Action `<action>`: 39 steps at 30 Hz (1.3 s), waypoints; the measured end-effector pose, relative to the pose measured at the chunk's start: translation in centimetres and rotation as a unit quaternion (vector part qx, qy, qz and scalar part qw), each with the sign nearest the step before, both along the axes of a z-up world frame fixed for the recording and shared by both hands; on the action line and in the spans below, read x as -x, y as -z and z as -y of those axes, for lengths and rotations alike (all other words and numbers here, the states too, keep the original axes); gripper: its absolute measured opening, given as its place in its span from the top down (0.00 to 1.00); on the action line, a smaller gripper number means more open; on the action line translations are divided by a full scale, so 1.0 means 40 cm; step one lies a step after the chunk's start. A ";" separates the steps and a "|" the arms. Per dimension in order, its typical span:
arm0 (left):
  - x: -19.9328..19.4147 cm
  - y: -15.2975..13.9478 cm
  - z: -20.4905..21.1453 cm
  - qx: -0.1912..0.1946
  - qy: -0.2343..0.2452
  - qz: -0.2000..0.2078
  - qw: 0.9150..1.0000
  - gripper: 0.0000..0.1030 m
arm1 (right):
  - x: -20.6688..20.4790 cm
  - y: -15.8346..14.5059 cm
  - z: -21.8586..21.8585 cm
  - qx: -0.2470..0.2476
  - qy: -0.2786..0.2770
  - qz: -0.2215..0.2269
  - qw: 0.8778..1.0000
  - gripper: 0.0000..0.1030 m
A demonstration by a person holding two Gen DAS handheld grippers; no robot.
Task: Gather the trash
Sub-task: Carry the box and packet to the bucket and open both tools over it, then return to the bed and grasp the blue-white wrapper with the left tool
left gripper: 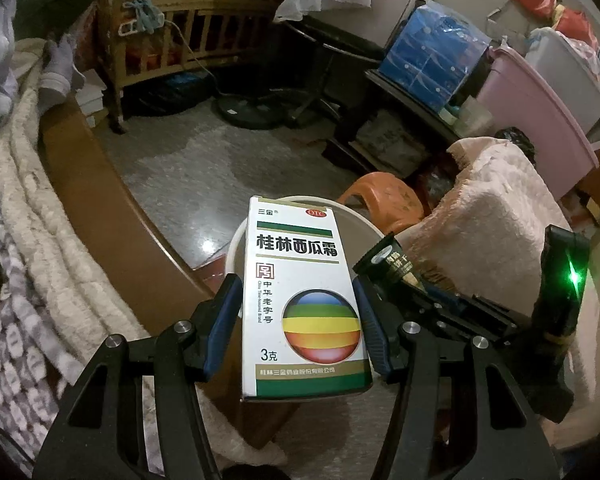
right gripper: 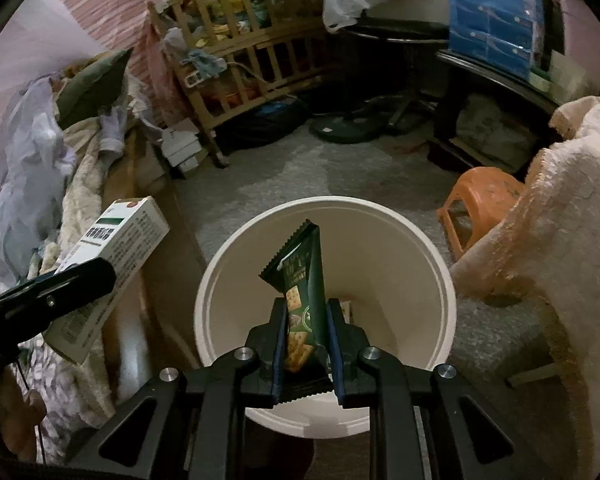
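Observation:
My left gripper (left gripper: 298, 300) is shut on a white medicine box (left gripper: 304, 300) with a striped ball logo, held upright over the floor. The box also shows at the left of the right wrist view (right gripper: 112, 272). My right gripper (right gripper: 306, 320) is shut on a dark green cracker wrapper (right gripper: 304, 280) and holds it over the open white trash bin (right gripper: 420, 256). In the left wrist view the bin's rim (left gripper: 236, 240) shows behind the box, and the right gripper with the wrapper (left gripper: 388, 264) is just right of it. A small white item lies inside the bin.
A bed with blankets (left gripper: 40, 220) runs along the left. An orange stool (right gripper: 476, 204) and a pink towel-covered seat (right gripper: 560, 220) stand at the right. A wooden crib (right gripper: 252, 52), a fan base (right gripper: 340, 128) and dark shelves with boxes (left gripper: 432, 56) fill the back.

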State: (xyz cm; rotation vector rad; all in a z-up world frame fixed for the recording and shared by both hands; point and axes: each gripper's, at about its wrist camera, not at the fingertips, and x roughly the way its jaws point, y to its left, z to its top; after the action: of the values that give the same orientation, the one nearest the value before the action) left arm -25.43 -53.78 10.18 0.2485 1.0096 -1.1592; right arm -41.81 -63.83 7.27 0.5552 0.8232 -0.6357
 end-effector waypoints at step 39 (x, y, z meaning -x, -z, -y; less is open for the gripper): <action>-0.277 -0.101 -0.696 -0.063 -0.270 0.081 0.958 0.29 | -0.365 -0.080 -0.449 -0.022 -0.227 0.037 0.973 0.44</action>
State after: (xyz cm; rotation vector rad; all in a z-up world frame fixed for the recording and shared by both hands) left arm -14.33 -25.96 14.23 0.1510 0.9281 -0.5704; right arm -27.22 -45.86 10.46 0.4068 0.8597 -0.1760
